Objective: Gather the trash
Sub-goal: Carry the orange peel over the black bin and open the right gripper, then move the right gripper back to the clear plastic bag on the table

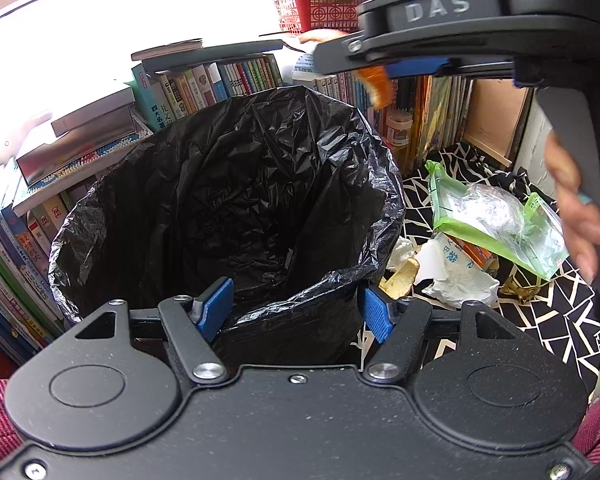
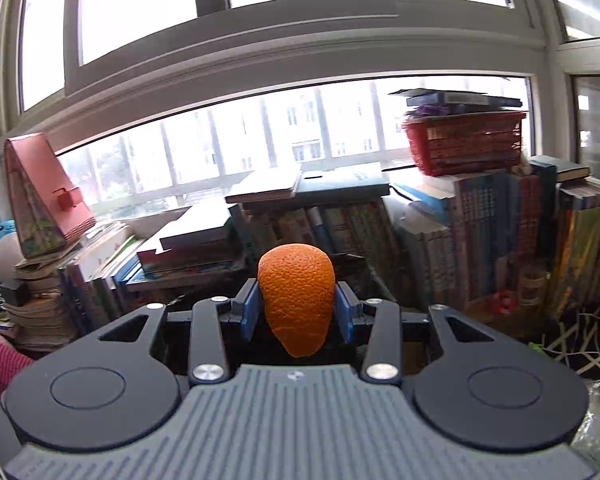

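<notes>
A bin lined with a black trash bag (image 1: 236,184) fills the middle of the left wrist view. My left gripper (image 1: 296,312) is at its near rim, shut on the bunched bag edge between its blue pads. My right gripper (image 1: 384,70) hangs above the bin's far right rim, held by a hand (image 1: 572,208). It is shut on a piece of orange peel (image 1: 374,84) that dangles from its pads. In the right wrist view the orange peel (image 2: 296,296) stands upright, pinched at both sides in my right gripper (image 2: 298,304).
Right of the bin, a black-and-white patterned cloth (image 1: 540,320) holds a green zip bag (image 1: 496,216), crumpled white tissue (image 1: 460,280) and a yellowish scrap (image 1: 402,280). Rows of books (image 1: 228,80) and a red basket (image 1: 320,12) stand behind, under a window (image 2: 260,140).
</notes>
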`<state>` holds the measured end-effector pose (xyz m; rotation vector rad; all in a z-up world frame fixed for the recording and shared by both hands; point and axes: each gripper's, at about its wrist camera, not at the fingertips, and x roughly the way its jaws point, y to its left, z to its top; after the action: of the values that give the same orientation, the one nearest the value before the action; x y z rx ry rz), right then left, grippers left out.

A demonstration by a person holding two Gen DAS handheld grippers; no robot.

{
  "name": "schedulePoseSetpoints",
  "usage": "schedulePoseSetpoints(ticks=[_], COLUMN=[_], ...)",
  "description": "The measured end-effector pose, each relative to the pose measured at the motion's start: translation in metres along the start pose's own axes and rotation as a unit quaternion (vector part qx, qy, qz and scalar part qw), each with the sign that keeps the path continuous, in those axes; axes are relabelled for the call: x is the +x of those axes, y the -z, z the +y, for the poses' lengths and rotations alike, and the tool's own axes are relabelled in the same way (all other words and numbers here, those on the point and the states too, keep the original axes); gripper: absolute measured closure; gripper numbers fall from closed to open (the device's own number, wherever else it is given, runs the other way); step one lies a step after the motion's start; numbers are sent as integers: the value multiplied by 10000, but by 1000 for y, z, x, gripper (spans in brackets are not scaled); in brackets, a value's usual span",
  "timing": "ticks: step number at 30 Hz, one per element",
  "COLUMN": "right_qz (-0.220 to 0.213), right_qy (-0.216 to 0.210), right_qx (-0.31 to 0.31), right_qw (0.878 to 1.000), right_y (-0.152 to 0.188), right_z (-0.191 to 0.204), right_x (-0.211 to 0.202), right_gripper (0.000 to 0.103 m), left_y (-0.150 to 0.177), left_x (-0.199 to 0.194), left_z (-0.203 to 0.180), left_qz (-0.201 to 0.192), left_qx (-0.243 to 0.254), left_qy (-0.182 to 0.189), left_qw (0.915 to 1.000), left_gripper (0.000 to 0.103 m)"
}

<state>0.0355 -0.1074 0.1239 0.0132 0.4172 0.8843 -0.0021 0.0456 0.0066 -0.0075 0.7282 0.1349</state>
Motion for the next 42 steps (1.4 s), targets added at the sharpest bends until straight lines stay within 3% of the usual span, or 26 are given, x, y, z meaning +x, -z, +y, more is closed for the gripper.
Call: schedulePoseSetpoints(ticks=[3, 7, 19, 24, 30, 42], right_qz=[209, 381, 635, 741, 1014, 995], right_qy=[-187, -309, 106, 489, 1330, 2428], right_qx=[-104, -137, -13, 49, -62, 97], right_qw=[9996, 9987, 9979, 9960, 9859, 9649], right_y=[8, 19, 23, 23, 22, 44], right_z=[13, 20, 9, 0, -13, -62], right_x=[11, 18, 22, 20, 19, 9], right_gripper=[53, 36, 29, 26, 20, 18], left_y=[0, 0, 1, 0, 1, 1], left_x=[0, 0, 1, 1, 1, 1], left_z=[0, 0, 0, 0, 0, -4], left_qz=[0, -3, -2, -1, -1, -2], left_qx=[-4, -1, 0, -1, 1, 61], left_qy=[-1, 1, 1, 2, 0, -35], left_qw=[10000, 10000, 10000, 10000, 10000, 10000], left_gripper=[38, 38, 37, 37, 37, 36])
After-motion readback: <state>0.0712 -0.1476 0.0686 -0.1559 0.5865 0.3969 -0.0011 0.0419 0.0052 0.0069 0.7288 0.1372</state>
